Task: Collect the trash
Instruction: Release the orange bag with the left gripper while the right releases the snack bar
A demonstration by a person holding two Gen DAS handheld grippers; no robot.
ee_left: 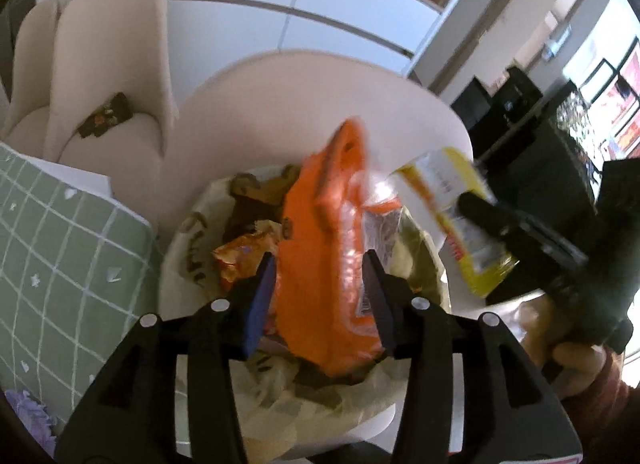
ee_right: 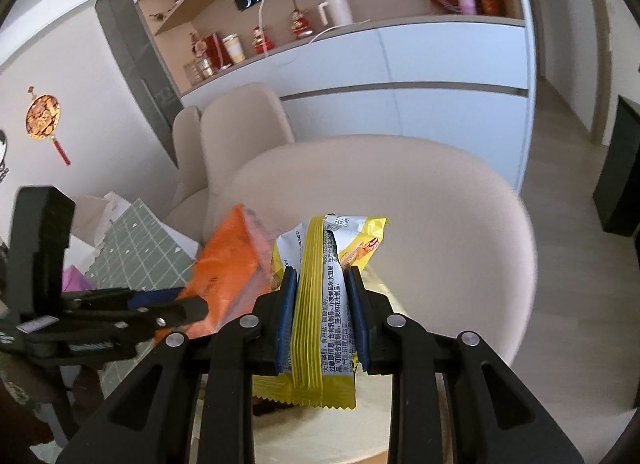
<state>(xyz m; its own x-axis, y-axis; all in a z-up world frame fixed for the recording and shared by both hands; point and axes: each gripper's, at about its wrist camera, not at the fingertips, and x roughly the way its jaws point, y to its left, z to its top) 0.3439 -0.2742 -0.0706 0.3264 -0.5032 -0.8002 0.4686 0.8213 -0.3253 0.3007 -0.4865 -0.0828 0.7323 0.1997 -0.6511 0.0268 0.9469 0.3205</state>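
My left gripper (ee_left: 320, 260) has its jaws a wrapper's width apart around an orange snack wrapper (ee_left: 324, 248), directly above a white trash bin (ee_left: 176, 260) lined with a pale bag and holding several wrappers. Whether the pads still pinch the blurred wrapper is unclear. My right gripper (ee_right: 322, 280) is shut on a yellow and white snack wrapper (ee_right: 320, 304). It shows in the left wrist view (ee_left: 476, 208) at the right, just beside the bin. The orange wrapper (ee_right: 228, 264) and left gripper (ee_right: 188, 308) show at left in the right wrist view.
A round beige chair back (ee_left: 304, 104) stands behind the bin. A table with a green checked cloth (ee_left: 60, 248) is at left. More beige chairs (ee_left: 108, 76) stand beyond, one with a dark wrapper (ee_left: 106, 116) on its seat. White cabinets (ee_right: 400, 76) line the back wall.
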